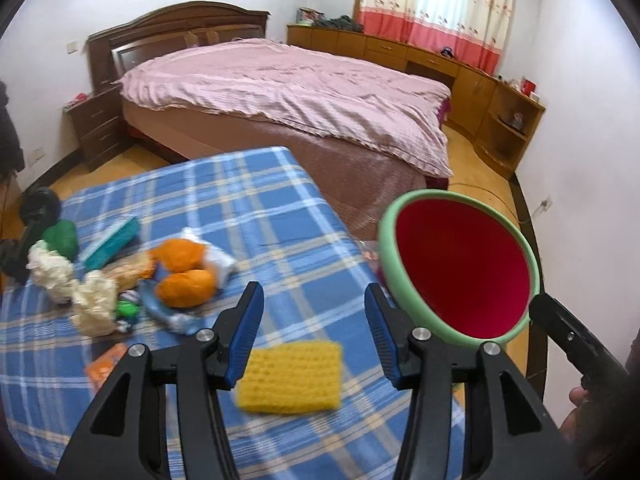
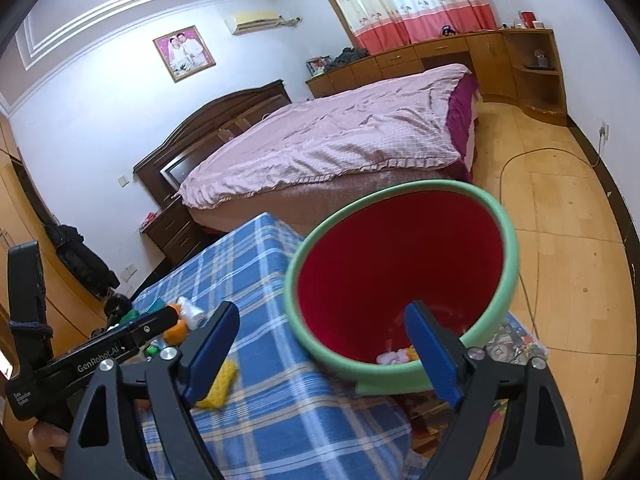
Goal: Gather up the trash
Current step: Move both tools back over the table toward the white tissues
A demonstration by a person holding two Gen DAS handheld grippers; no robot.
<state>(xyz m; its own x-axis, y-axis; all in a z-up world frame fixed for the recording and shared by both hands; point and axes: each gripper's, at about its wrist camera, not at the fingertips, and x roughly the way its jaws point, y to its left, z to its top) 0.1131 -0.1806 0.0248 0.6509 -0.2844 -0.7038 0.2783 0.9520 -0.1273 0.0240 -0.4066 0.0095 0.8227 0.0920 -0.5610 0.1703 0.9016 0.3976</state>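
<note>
A red bin with a green rim (image 1: pixel 385 240) (image 2: pixel 292 292) stands off the right edge of the blue plaid table (image 1: pixel 248 204) (image 2: pixel 264 264). Small pink and yellow scraps (image 2: pixel 394 357) lie in its bottom. My left gripper (image 1: pixel 314 332) hangs open over the table, above a yellow sponge (image 1: pixel 290 378) (image 2: pixel 220 384) that lies flat on the cloth. My right gripper (image 2: pixel 320 322) is open and empty, its right finger over the bin's near rim. A pile of trash lies at the table's left: orange peels (image 1: pixel 184 272), crumpled white tissue (image 1: pixel 94 300), a teal box (image 1: pixel 114 242).
An orange wrapper (image 1: pixel 106 364) lies near the left finger. A bed with a pink cover (image 1: pixel 288 96) stands beyond the table, wooden cabinets (image 1: pixel 472 80) along the far wall. A cable (image 2: pixel 516 160) runs over the wooden floor by the bin.
</note>
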